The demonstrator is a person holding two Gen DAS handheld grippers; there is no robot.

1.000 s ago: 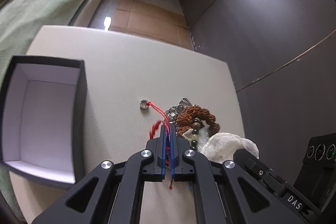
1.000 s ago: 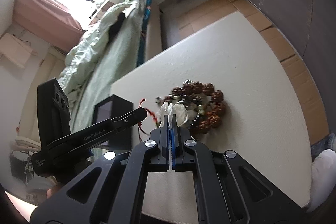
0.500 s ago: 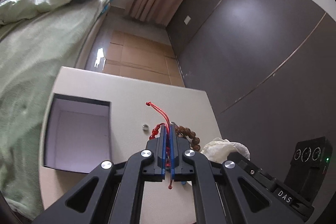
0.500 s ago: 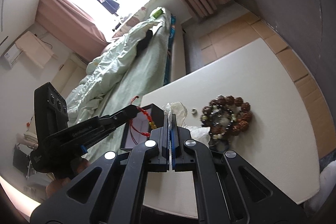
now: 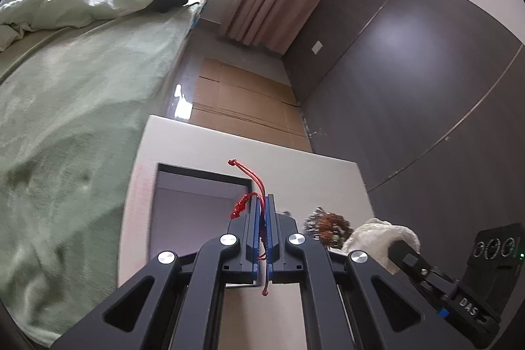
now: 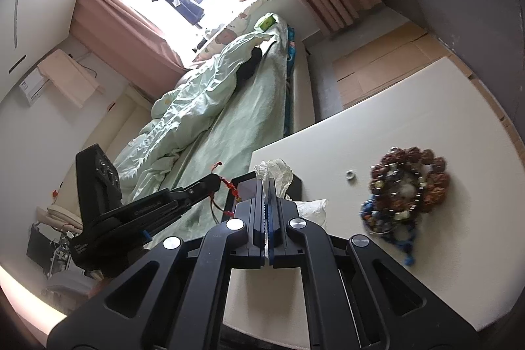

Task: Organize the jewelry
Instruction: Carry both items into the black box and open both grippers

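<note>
My left gripper [image 5: 262,202] is shut on a red string bracelet [image 5: 244,205] and holds it in the air above the open black box [image 5: 193,209] with a pale lining. In the right wrist view the left gripper [image 6: 215,181] shows with the red string bracelet [image 6: 229,186] dangling over the box [image 6: 295,184]. My right gripper [image 6: 266,186] is shut on a clear plastic bag [image 6: 279,174], raised above the table. A pile of brown bead bracelets [image 6: 410,186] lies on the white table [image 6: 426,107], with a small silver ring [image 6: 350,175] beside it.
A bed with a green cover [image 5: 65,107] runs along the table's left side. A dark wall [image 5: 410,71] stands to the right. The bead pile [image 5: 331,223] and bag [image 5: 380,235] show at the lower right of the left wrist view.
Both grippers have risen from the table. My left gripper lifted the red string bracelet off the pile and moved left over the box. My right gripper lifted the plastic bag.
</note>
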